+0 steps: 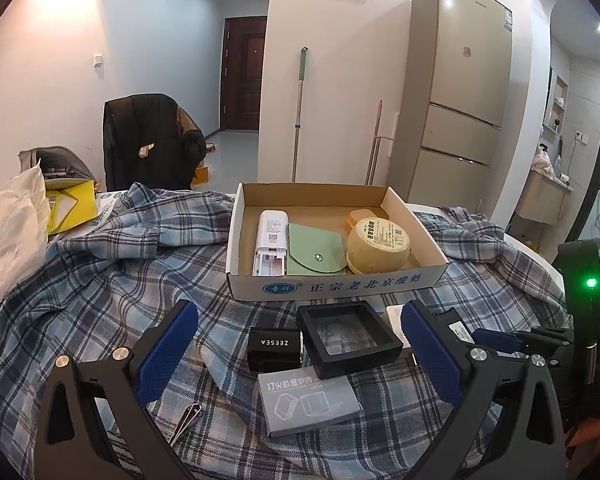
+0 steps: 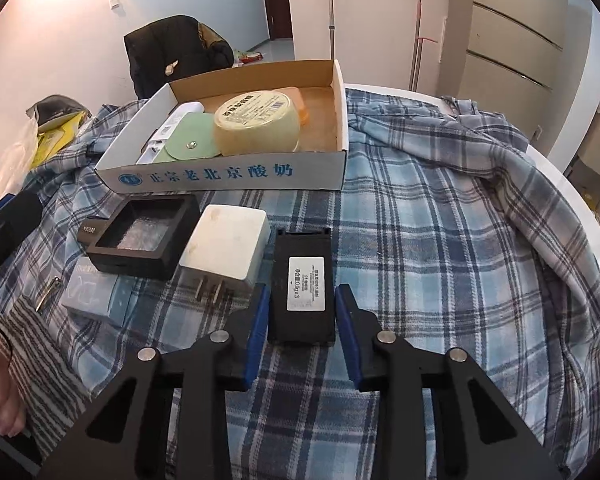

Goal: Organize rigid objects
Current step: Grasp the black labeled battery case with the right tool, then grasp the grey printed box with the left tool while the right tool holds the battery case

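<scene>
A: Risk first. Where does this go wrong?

B: My right tool (image 2: pixel 301 320) straddles the near end of the black labelled case (image 2: pixel 302 280), which lies flat on the plaid cloth (image 2: pixel 440 240) covering the table. The blue pads stand just off its two long sides, so nothing is gripped. If I close this close to the end, I judge the case could pivot or slide out, and the soft cloth could bunch beneath it.

A: And the neighbours?

B: The white plug adapter (image 2: pixel 226 246) lies just beside the case on the left, prongs toward me. My left pad could nudge it.

A: The other side?

B: My left tool (image 1: pixel 300 354) is spread wide and empty, hanging over the black framed box (image 1: pixel 348 336), the small black ZEESEA box (image 1: pixel 275 344) and the grey lighter-case box (image 1: pixel 308 402).

A: Any writing?

B: The cardboard tray (image 1: pixel 340 284) reads 正宗老北京酸奶 on its front wall. The grey box says 打火机保护壳. The case label shows what looks like 净含量 and "x3"; the rest is too small.

A: What's in the tray?

B: A white device (image 1: pixel 271 240), a green pouch (image 1: pixel 314 250) and a yellow tub (image 1: pixel 378 244).
</scene>
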Demonstrator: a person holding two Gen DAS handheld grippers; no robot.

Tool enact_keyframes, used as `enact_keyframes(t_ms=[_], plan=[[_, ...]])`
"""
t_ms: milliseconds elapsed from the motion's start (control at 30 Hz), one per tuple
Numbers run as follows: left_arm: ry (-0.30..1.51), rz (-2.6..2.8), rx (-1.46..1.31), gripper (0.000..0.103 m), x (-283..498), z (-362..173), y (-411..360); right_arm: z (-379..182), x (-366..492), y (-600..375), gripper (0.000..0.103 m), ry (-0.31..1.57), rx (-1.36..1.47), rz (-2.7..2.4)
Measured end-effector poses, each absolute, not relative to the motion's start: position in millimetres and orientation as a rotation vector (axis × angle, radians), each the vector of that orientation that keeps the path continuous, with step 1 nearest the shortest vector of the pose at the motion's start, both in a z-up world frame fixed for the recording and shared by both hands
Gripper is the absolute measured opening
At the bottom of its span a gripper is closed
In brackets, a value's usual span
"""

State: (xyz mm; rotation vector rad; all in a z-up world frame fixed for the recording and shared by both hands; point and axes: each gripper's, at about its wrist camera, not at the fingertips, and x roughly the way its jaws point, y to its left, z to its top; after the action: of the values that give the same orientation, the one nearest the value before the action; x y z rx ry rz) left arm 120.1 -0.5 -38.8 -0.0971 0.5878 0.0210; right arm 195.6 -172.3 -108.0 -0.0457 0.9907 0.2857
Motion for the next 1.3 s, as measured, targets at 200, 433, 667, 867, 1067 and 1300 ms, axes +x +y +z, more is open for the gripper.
enact_keyframes(t_ms=[200, 433, 667, 867, 1067, 1300], plan=[[0.595, 0.02, -0.099, 0.103, 121.4, -39.2, -0.2, -105.7, 188.0, -171.7, 0.035, 1.048, -0.084, 0.267], [0.592, 0.019, -0.098, 0.103, 121.2, -38.8, -0.3, -108.1, 196.3, -161.8, 0.046, 1.005, -0.092, 0.249], [0.597, 0.023, -0.097, 0.103, 121.4, -39.1, -1.2, -116.9, 201.2, -165.8, 0.033, 1.037, -0.077, 0.23], [0.647, 0.101, -0.088, 0.103, 125.5, -43.5, 2.5, -102.5, 194.6, -178.8, 0.033, 0.962, -0.069, 0.163], [0.784, 0.134, -0.25, 0.102, 124.4, -40.3, 30.4, -91.4, 190.0, -187.5, 0.033, 0.901, -0.074, 0.153], [0.848, 0.064, -0.17, 0.084, 107.5, -55.8, -2.6, -95.6, 189.6, -186.5, 0.033, 0.923, -0.064, 0.199]])
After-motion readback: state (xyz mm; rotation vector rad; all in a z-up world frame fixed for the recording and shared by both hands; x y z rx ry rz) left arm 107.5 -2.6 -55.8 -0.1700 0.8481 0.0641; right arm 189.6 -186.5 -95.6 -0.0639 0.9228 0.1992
